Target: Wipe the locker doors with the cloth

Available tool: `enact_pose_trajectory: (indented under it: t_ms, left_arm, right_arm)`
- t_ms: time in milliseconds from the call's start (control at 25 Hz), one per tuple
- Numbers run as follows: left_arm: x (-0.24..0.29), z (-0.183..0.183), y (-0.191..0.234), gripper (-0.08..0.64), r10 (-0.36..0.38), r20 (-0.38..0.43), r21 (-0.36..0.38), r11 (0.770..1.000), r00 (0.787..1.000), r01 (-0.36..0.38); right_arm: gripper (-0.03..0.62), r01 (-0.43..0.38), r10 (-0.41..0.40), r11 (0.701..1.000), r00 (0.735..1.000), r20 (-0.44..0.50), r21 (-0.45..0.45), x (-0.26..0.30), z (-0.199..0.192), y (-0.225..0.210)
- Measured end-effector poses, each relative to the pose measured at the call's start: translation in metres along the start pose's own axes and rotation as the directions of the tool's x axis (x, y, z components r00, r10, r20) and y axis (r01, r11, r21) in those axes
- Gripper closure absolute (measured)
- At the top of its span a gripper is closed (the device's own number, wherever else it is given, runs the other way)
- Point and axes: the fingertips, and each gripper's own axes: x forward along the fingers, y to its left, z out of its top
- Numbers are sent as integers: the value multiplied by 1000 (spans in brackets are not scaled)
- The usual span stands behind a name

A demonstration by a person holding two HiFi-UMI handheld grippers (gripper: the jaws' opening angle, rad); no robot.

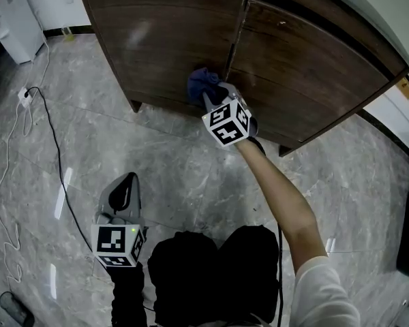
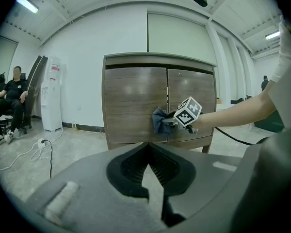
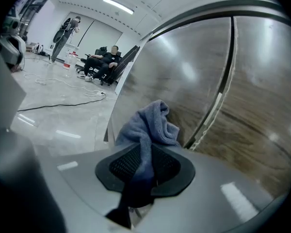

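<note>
A brown wooden locker (image 1: pixel 163 39) (image 2: pixel 136 101) (image 3: pixel 194 86) with two doors stands on short legs ahead of me. My right gripper (image 1: pixel 210 92) (image 3: pixel 144 164) is shut on a blue cloth (image 1: pixel 203 84) (image 2: pixel 160 121) (image 3: pixel 148 127). The cloth is pressed on the lower part of the left door, next to the seam (image 1: pixel 233 43) (image 3: pixel 218 101) between the doors. My left gripper (image 1: pixel 125 193) (image 2: pixel 146 176) hangs low over the floor, well back from the locker, jaws shut with nothing between them.
The grey marble floor (image 1: pixel 177 176) spreads in front of the locker. A black cable (image 1: pixel 54 155) and a white cable (image 1: pixel 10 176) trail across the floor at the left. A white appliance (image 1: pixel 13 16) (image 2: pixel 52 96) stands at the far left. A seated person (image 2: pixel 9 101) is beyond it.
</note>
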Motion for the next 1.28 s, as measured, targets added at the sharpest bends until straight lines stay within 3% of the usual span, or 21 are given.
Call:
enact_pose_trajectory:
  t_ms: [120, 840, 1040, 1280]
  left_arm:
    - [2, -3, 1, 560, 2, -8, 1, 1000, 1000, -2]
    - [7, -14, 8, 560, 15, -38, -5, 1000, 999, -15]
    - [7, -15, 8, 560, 15, -38, -6, 1000, 999, -16]
    - [4, -11, 2, 559, 2, -30, -4, 1000, 1000, -2]
  right_arm:
    - [515, -23, 23, 999, 999, -21, 37, 10, -14, 10]
    - [515, -115, 123, 991, 984, -128, 63, 54, -71, 57]
    - [515, -107, 111, 993, 988, -104, 43, 49, -56, 52]
    - [515, -76, 76, 997, 997, -20, 7, 29, -3, 29]
